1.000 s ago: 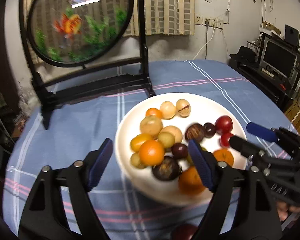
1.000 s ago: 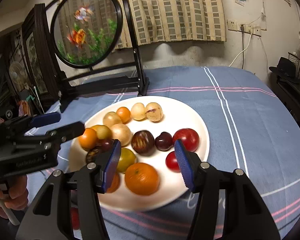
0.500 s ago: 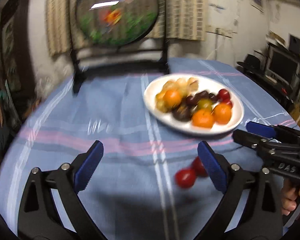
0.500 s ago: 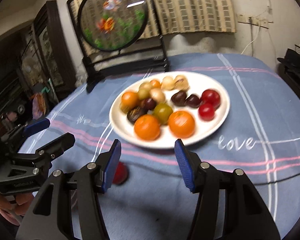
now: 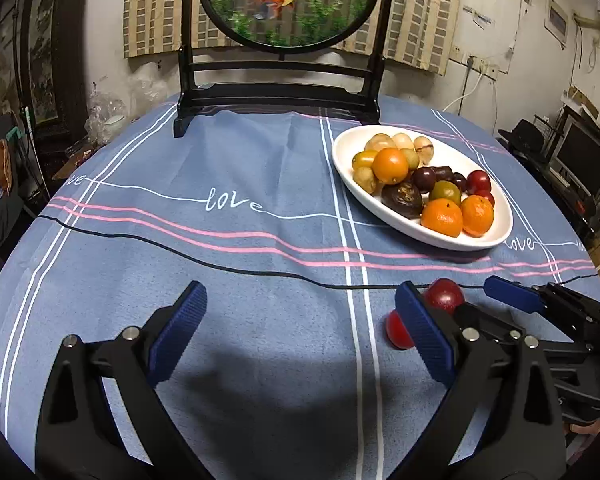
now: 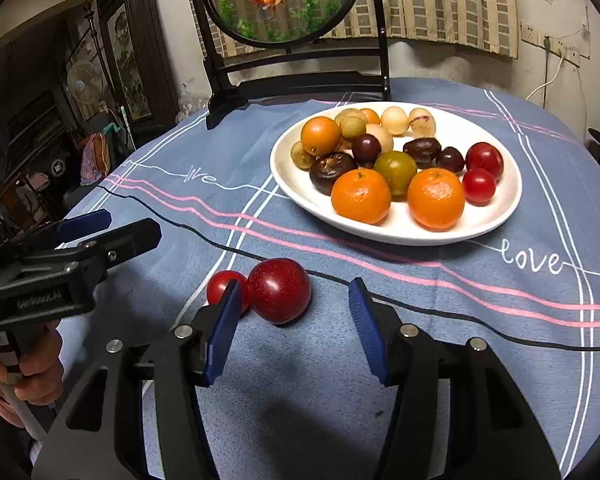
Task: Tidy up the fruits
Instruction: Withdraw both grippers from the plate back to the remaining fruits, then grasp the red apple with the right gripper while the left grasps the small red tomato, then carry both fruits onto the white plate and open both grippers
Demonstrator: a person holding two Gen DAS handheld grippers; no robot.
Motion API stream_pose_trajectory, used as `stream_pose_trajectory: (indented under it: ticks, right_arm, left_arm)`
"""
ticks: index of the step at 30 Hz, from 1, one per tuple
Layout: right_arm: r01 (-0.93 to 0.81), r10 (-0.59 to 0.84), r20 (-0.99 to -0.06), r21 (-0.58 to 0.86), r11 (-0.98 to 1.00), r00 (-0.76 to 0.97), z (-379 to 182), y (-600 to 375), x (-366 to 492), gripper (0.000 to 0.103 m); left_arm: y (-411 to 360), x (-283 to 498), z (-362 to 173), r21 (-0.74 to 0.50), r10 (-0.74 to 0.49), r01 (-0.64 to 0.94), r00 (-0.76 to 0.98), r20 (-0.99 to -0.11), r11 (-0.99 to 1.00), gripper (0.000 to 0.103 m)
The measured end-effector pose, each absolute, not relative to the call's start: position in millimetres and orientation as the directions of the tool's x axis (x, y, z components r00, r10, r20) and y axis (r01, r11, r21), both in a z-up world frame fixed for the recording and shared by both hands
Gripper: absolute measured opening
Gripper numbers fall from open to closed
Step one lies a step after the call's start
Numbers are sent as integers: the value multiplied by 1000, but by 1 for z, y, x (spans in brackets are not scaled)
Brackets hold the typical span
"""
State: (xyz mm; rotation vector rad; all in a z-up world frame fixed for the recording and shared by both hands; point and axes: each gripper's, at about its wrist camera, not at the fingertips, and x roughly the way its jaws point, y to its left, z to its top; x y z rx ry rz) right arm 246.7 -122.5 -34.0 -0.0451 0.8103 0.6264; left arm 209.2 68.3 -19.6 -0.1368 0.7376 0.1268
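Dark red plum (image 6: 279,290) just beyond right tool (image 6: 296,334)

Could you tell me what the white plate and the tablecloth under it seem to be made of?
The white plate looks like glazed ceramic, possibly melamine: its smooth rim shows soft highlights. The tablecloth looks like woven fabric with a matte, slightly napped surface: it creases near the stand and carries printed or stitched stripes and "love" lettering.

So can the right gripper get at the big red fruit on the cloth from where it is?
Probably yes. The right gripper is open just short of the big red fruit, nothing between them; the small tomato touching it may get nudged.
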Motion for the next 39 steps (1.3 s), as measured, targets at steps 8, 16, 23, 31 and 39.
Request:
stream_pose_trajectory:
  ticks: [8,16,23,31,39]
  right_arm:
    - [-530,529,-693,245,812,490,-39,-117,254,50]
    - [-519,537,-704,275,809,464,-43,-114,260,45]
    - [-492,579,-705,364,791,409,-50,-116,268,42]
    - [-452,585,-665,390,802,465,-30,-141,260,40]
    - [-416,572,-631,397,819,524,-13,-166,260,40]
  left_arm:
    - [70,209,-18,-98,52,-161,731,-681,982,97]
    - [69,209,-19,-94,55,-162,730,-681,982,97]
    - [71,210,-20,-97,56,-166,729,-682,981,97]
    - [64,214,-27,-124,-16,-102,708,-706,987,97]
    - [24,217,-39,-75,-106,75,677,-729,994,66]
